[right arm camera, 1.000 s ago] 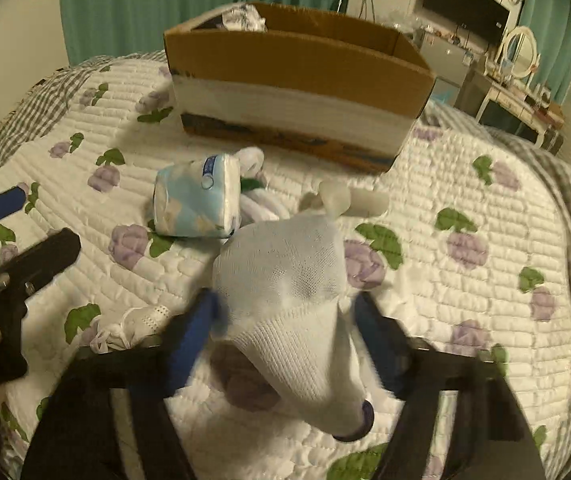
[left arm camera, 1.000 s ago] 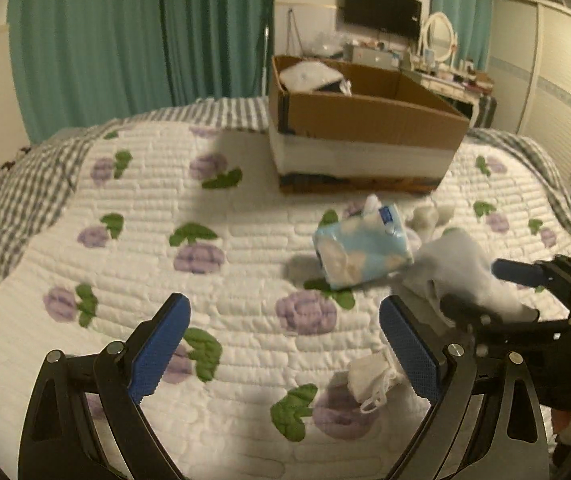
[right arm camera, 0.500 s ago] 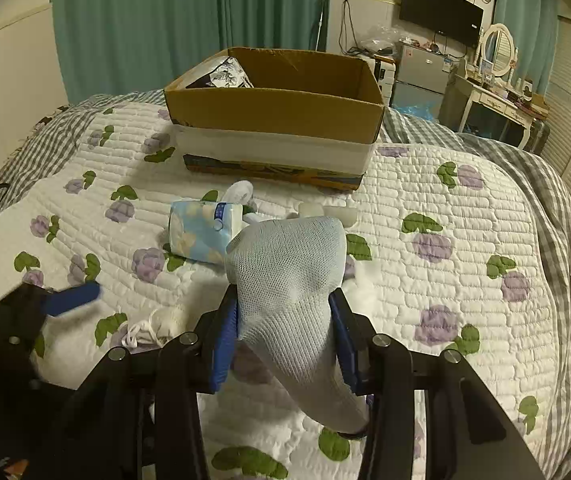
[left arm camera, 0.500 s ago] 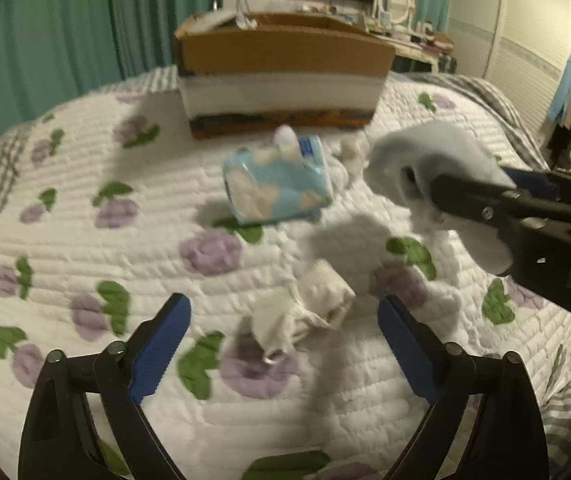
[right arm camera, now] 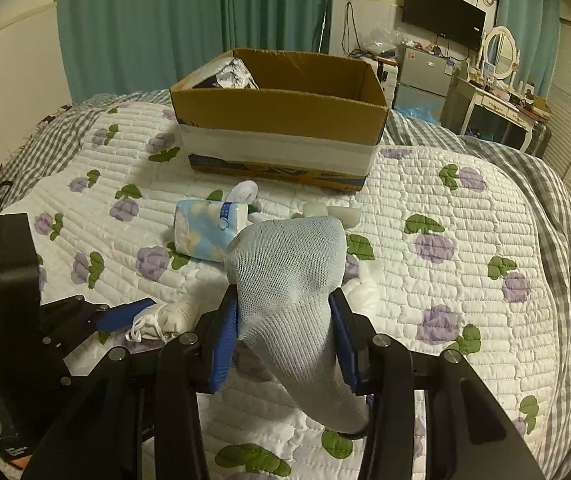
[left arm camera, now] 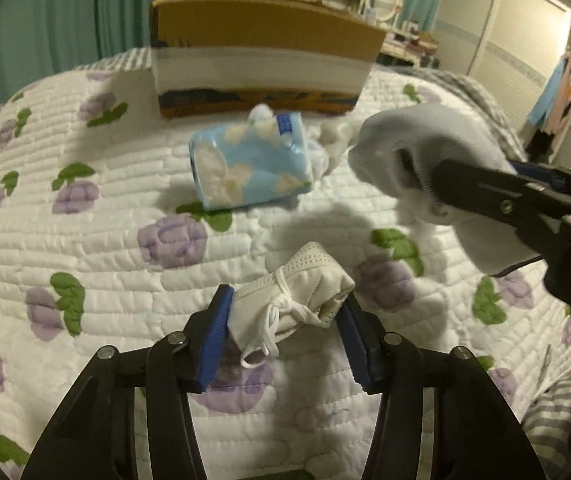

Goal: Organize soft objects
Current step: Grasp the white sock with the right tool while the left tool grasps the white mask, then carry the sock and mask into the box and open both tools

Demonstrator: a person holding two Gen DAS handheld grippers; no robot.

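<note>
My left gripper (left arm camera: 285,320) has closed on a folded white face mask (left arm camera: 297,296) with ear loops, which lies on the quilt. The mask also shows in the right wrist view (right arm camera: 165,318), beside the left gripper (right arm camera: 125,316). My right gripper (right arm camera: 283,328) is shut on a white sock (right arm camera: 289,280) and holds it above the bed; the sock also shows in the left wrist view (left arm camera: 417,156). A blue tissue pack (left arm camera: 249,164) lies ahead on the quilt, also in the right wrist view (right arm camera: 205,236). An open cardboard box (right arm camera: 281,120) stands behind it.
The bed is covered by a white quilt with purple flowers (right arm camera: 465,240). Small white soft items (right arm camera: 329,212) lie near the tissue pack. The box holds a printed item (right arm camera: 229,76) at its left end. Teal curtains, a television and a dresser stand behind the bed.
My left gripper moved forward to the face mask and its jaws closed in on it. My right gripper stayed shut on the sock and held it raised.
</note>
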